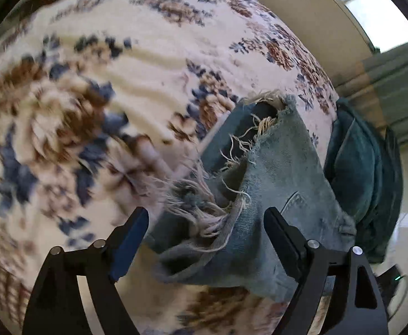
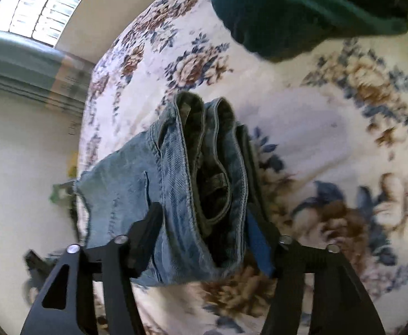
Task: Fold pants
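The pants are faded blue jeans with frayed hems. In the left wrist view their frayed leg ends (image 1: pixel 262 184) hang bunched between the fingers of my left gripper (image 1: pixel 206 220), whose jaws stand wide apart around the cloth. In the right wrist view my right gripper (image 2: pixel 204 217) has its fingers on either side of the stacked waistband folds (image 2: pixel 204 167), apparently clamped on them, above the floral bedspread (image 2: pixel 301 128).
A dark green garment lies on the bed beyond the jeans (image 1: pixel 362 167) and shows at the top of the right wrist view (image 2: pixel 287 8). The bed edge, pale floor (image 2: pixel 22 153) and a window (image 2: pixel 42 2) are to the side.
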The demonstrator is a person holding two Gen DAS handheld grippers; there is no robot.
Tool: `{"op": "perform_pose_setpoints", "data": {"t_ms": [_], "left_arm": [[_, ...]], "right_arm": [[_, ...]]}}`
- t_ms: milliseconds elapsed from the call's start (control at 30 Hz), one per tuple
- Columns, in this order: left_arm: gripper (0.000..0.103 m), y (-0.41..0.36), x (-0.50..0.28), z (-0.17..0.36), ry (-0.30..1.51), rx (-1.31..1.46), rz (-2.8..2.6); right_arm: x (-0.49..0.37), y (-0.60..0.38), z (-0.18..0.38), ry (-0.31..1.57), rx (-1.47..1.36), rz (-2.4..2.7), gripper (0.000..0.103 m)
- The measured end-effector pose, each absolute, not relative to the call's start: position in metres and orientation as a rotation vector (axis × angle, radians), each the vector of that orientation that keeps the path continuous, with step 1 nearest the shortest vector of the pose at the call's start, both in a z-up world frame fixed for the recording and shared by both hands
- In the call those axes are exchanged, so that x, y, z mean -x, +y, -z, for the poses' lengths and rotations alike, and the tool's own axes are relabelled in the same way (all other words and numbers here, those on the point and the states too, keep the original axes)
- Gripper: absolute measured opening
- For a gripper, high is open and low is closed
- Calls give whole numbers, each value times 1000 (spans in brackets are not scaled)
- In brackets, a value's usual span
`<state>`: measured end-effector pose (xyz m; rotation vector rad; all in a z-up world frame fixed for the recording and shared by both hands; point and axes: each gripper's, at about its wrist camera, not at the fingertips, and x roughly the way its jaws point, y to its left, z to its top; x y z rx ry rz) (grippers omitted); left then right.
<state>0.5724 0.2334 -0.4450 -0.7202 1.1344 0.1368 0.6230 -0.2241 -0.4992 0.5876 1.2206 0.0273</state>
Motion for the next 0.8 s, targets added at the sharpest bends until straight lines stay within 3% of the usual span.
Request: {"op": "perform_pose_setpoints", "data": {"t_ms": [133,200,233,300,800], "left_arm": [[84,217,-568,418,1145,558,-124],[84,208,-565,405,1145,489,-116],[90,199,-562,393,1142,434,-101],[95,187,-558,378,1142,359,-98],[95,129,-462,220,978,103,-59]], "right_arm": [[-603,-204,463,1207,-360,55,97],[-588,-189,443,1196,-217,101,100],[-581,-182,433,1187,-167,113,102],[-568,-172,418,1173,-107,134,103],[-434,-141,236,977,-2,110,103]]}}
